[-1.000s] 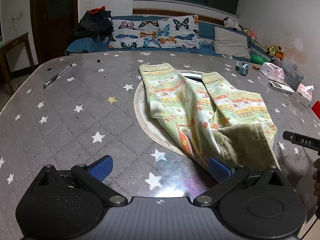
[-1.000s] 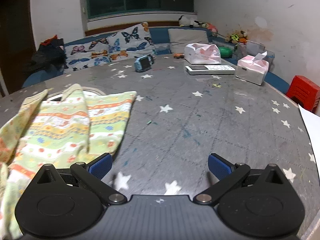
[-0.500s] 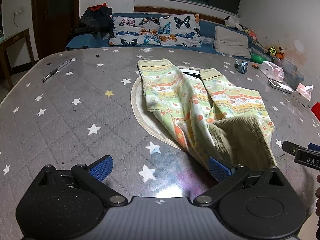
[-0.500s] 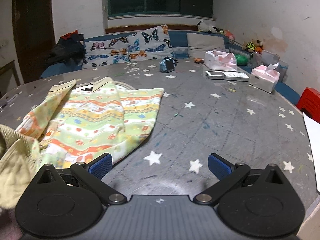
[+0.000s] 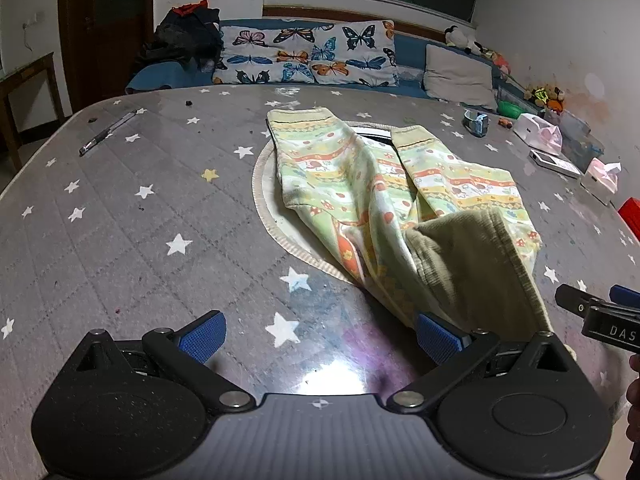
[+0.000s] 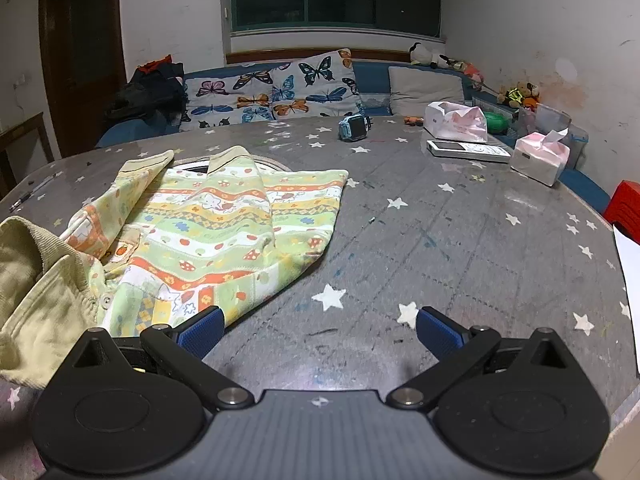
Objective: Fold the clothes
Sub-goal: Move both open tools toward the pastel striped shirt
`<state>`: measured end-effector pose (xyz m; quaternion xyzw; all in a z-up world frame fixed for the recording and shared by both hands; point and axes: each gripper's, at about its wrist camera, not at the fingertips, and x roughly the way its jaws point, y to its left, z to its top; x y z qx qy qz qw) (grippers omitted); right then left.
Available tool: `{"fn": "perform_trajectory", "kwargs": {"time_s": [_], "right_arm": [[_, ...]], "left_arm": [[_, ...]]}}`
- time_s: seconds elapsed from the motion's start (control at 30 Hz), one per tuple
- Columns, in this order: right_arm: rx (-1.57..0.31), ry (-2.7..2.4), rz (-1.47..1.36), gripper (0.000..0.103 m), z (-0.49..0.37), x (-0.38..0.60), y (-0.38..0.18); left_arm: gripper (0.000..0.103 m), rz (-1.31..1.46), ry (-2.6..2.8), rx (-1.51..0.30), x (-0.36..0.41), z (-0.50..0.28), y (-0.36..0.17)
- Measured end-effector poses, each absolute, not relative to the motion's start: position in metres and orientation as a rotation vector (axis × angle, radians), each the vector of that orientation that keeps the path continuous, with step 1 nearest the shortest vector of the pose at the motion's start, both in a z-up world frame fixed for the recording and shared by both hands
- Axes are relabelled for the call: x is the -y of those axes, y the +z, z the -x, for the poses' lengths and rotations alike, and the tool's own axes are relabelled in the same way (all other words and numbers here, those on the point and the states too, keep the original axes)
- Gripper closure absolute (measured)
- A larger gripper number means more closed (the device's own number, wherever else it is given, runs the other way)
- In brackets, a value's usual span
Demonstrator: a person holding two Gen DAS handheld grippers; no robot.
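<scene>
The patterned pants (image 5: 384,184) lie spread on the star-print table (image 5: 120,216), waistband nearest the grippers. The left gripper (image 5: 320,334) and right gripper (image 6: 320,330) hover with jaws wide apart, holding nothing.

On the table: one green-striped printed cotton garment (image 6: 224,224), one black pen (image 5: 107,133) at 10 o'clock, one blue watch (image 6: 354,127), one white remote (image 6: 468,149), two pink-white tissue packs (image 6: 538,156) at 2 o'clock.
</scene>
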<state>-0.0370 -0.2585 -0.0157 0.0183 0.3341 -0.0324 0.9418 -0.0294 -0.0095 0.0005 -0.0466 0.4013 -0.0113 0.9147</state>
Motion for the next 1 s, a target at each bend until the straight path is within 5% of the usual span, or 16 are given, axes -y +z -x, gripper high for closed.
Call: {"fn": "perform_trajectory", "kwargs": {"time_s": [1.0], "right_arm": [[-0.647, -0.021, -0.054, 0.000, 0.066, 0.250, -0.010]], "left_arm": [[0.000, 0.037, -0.045, -0.820, 0.030, 0.055, 0.003]]}}
